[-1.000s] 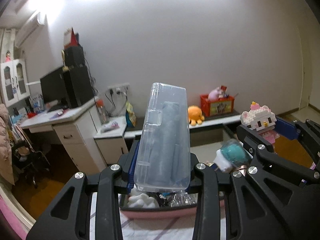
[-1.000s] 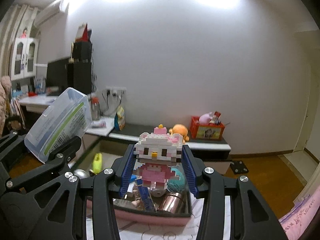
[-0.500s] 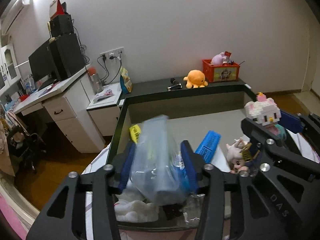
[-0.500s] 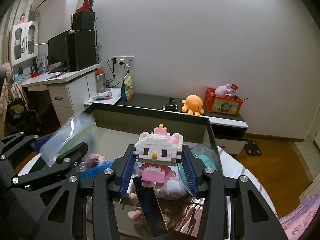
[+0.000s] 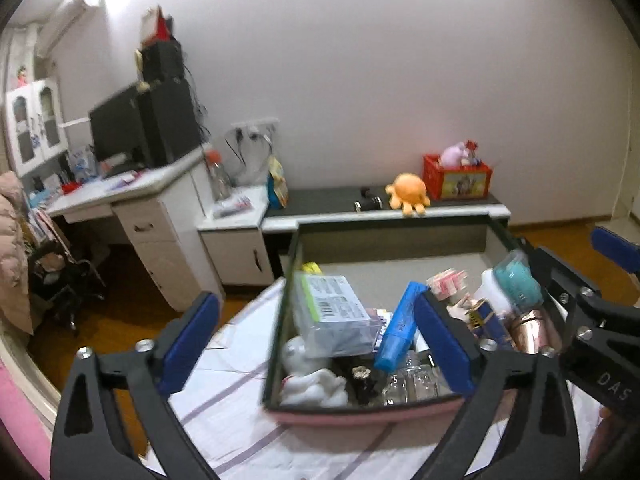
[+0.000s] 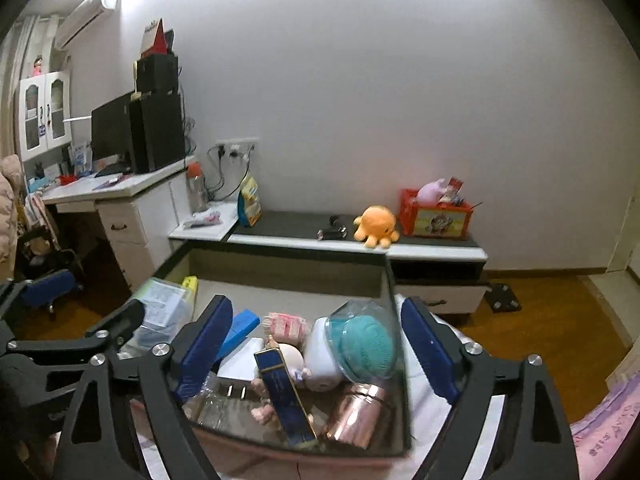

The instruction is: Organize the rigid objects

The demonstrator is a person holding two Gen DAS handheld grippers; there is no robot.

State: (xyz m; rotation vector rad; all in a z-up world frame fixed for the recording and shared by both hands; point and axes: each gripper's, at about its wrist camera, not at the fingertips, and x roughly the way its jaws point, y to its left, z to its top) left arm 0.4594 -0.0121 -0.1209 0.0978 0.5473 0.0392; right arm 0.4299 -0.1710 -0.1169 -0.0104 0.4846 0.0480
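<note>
Left wrist view, both tongs (image 5: pixel 316 340) (image 6: pixel 316 344) spread empty, bin (image 5: pixel 360 414) contents blurred

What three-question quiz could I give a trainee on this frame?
1. True or false: both grippers are open and hold nothing.
2. Which lies at the bin's left side: A) clear plastic case, B) copper cup, C) teal brush?
3. What soft toy sits on the low cabinet by the red crate?

Key:
1. True: left gripper and right gripper hang open above the storage bin.
2. A, the clear plastic case.
3. The orange octopus plush beside the red crate.
</note>
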